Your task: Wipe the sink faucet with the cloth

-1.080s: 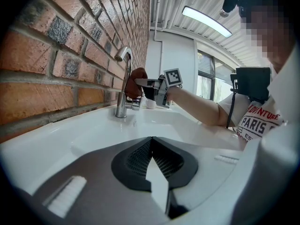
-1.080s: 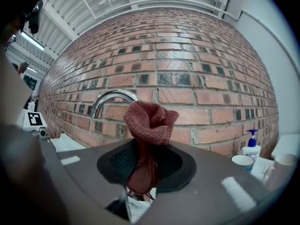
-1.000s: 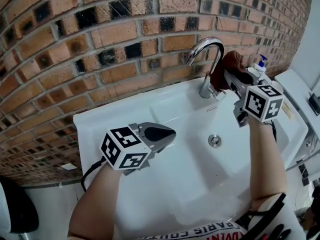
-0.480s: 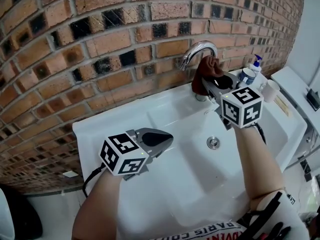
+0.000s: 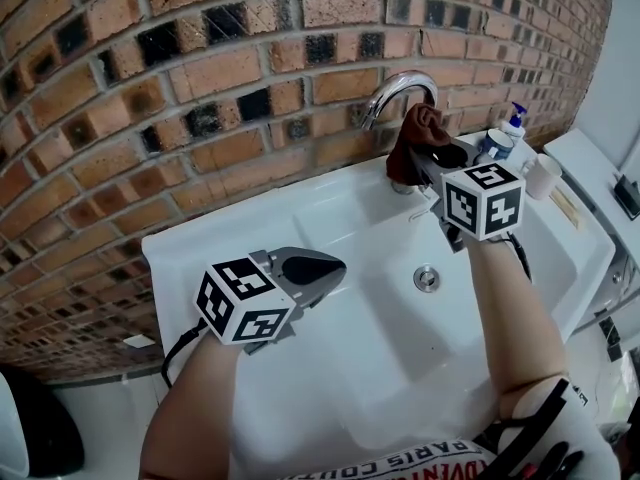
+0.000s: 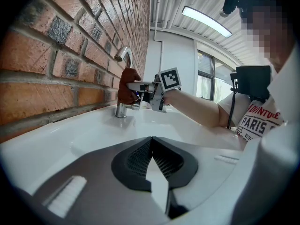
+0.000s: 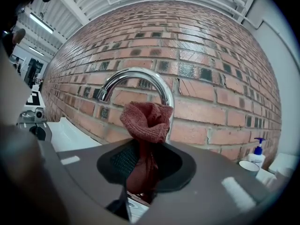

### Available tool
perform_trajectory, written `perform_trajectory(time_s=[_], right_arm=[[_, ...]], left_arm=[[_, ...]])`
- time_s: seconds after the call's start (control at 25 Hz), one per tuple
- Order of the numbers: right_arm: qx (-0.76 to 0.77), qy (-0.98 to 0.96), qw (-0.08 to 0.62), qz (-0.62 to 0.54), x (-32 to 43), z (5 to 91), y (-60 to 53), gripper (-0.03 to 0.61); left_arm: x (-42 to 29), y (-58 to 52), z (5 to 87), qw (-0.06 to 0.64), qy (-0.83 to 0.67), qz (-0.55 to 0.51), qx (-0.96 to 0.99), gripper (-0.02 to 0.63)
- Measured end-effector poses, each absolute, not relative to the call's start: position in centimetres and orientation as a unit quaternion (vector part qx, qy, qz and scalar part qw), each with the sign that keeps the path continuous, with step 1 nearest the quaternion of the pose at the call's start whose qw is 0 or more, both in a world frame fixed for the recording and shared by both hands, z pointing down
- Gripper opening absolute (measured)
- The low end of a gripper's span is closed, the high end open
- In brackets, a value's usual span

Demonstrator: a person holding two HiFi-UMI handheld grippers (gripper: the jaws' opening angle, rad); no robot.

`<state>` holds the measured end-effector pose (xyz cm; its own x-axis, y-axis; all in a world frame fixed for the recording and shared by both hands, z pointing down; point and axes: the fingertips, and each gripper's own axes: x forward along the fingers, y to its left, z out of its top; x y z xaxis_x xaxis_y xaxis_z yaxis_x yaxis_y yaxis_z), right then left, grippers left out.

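Cloth (image 7: 146,121), rust-red and knitted, is held bunched between the jaws of the right gripper (image 7: 143,161), which are closed on its lower part while its upper fold stands free above them. In the head view the cloth is laid against the upright stem of the curved chrome sink faucet (image 5: 395,90), under the arch of the spout, at the back of the white ceramic sink (image 5: 330,218). From the right gripper view the bright arch is seen rising behind the cloth and bending over to the left. Whether the fabric is pressed hard on the metal cannot be told.

The left gripper (image 5: 335,266) is held well apart from the faucet, over the left side of the sink near its front rim. In the left gripper view its two dark jaws are brought together at the tip, and nothing is gripped between them.

A round metal drain (image 5: 427,278) is set in the bottom of the basin, below the right forearm. On the right end of the sink ledge a white bottle with a blue pump (image 5: 513,123) and a white cup (image 5: 543,176) are stood near each other. A red-brown brick wall (image 5: 200,88) is seen directly behind the sink
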<state>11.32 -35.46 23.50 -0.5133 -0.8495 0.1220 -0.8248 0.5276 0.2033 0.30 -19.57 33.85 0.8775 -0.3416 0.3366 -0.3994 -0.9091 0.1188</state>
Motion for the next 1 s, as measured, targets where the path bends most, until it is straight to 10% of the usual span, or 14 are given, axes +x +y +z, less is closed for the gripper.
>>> perform_trajectory(time_s=[1.0], right_arm=[[0.481, -0.869, 0.047, -0.106, 9.5, 18.1, -33.8, 0.092]], left_arm=[[0.4, -19.5, 33.8, 0.093, -0.191, 0.156, 0.964, 0.005]])
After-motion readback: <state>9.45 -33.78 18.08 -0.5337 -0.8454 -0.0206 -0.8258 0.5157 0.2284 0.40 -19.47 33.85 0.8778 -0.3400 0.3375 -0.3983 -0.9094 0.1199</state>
